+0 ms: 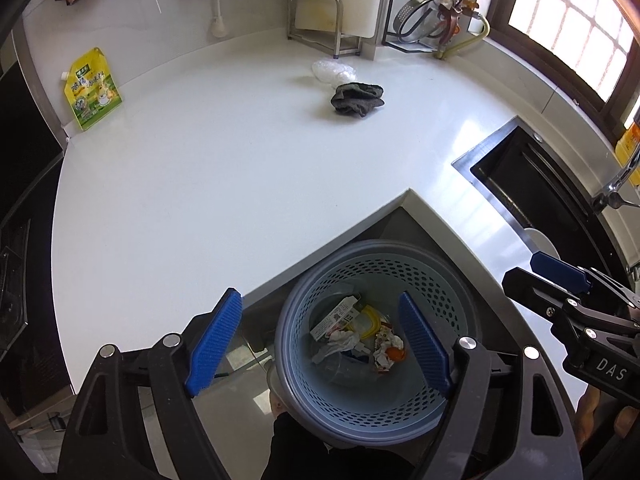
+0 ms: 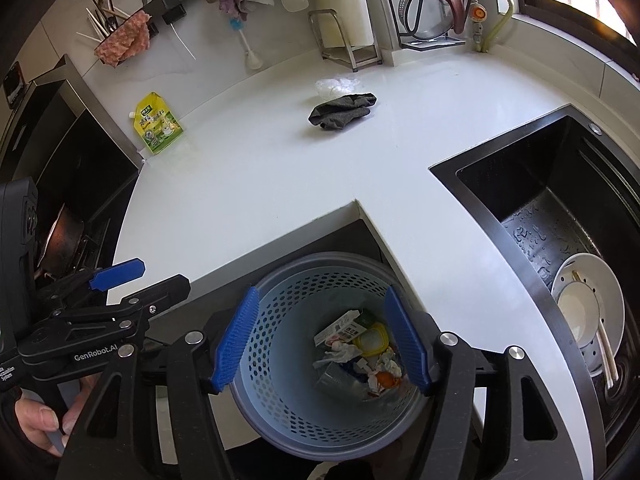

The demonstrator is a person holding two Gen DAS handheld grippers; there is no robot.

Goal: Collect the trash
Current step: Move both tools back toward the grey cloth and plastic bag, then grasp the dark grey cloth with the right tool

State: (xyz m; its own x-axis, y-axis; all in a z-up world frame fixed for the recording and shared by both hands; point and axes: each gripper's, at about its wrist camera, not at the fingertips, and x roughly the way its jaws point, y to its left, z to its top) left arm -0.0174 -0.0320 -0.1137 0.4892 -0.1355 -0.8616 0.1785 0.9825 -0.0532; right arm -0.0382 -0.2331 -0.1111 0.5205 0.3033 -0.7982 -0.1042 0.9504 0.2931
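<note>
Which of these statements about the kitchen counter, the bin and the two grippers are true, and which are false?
1. The bin already holds trash. True.
2. The left gripper grips a crumpled paper. False: its jaws stand open with nothing between the pads.
3. A dark cloth lies on the counter. True.
4. The yellow-green pouch is inside the bin. False: it is on the counter, at the far left by the wall.
5. The sink is empty. False: a white bowl with chopsticks lies in it.
6. The right gripper is open. True.
</note>
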